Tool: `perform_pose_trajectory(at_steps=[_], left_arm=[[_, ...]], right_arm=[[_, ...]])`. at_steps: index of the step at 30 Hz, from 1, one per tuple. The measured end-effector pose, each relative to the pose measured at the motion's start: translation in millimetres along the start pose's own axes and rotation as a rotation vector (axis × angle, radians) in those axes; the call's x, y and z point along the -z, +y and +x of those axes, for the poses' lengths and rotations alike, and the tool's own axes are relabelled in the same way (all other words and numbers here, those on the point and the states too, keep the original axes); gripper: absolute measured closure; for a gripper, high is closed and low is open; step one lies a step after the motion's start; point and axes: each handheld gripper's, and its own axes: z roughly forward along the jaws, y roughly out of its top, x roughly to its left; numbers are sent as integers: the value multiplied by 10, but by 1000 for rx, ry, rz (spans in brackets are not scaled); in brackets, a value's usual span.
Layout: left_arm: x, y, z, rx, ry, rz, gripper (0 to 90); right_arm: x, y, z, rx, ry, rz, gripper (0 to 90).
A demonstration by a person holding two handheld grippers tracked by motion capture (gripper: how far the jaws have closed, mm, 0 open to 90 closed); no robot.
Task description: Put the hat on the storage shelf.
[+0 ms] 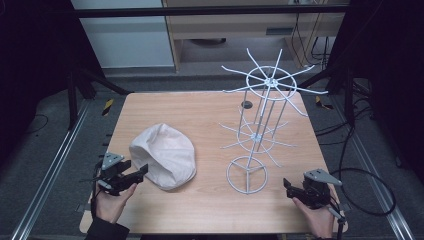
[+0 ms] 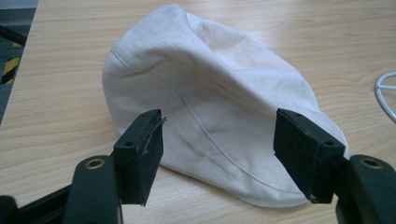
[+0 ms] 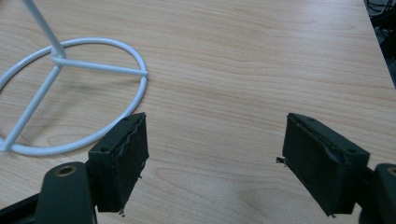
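A cream-white flat cap (image 1: 164, 155) lies on the wooden table (image 1: 200, 115), left of centre. My left gripper (image 1: 139, 176) is at the cap's near-left edge, open, with its jaws spread just short of the cloth. In the left gripper view the cap (image 2: 210, 93) lies beyond both jaws, my left gripper (image 2: 219, 154) holding nothing. A white wire hat stand (image 1: 260, 120) rises right of centre on a ring base (image 1: 247, 175). My right gripper (image 1: 289, 188) is open near the front right edge, right of that base. The right gripper view has the ring base (image 3: 70, 93) at left and my right gripper (image 3: 215, 158) over bare wood.
The stand's upper tier of wire arms (image 1: 272, 80) spreads wide over the table's far right. A small dark round spot (image 1: 246, 105) marks the tabletop behind the stand. Cables (image 1: 370, 190) trail off the right side; metal rails run along both sides of the table.
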Motion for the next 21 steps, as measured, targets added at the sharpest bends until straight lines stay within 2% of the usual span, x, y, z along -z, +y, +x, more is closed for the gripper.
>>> perform_pose_trajectory(at_steps=[11, 21], left_arm=[[-66, 118, -53, 5, 9, 13, 327], [-184, 226, -178, 3, 3, 21, 327]], right_arm=[[-1, 0, 0, 8, -1, 2, 237], [-6, 0, 1, 6, 6, 5, 244]])
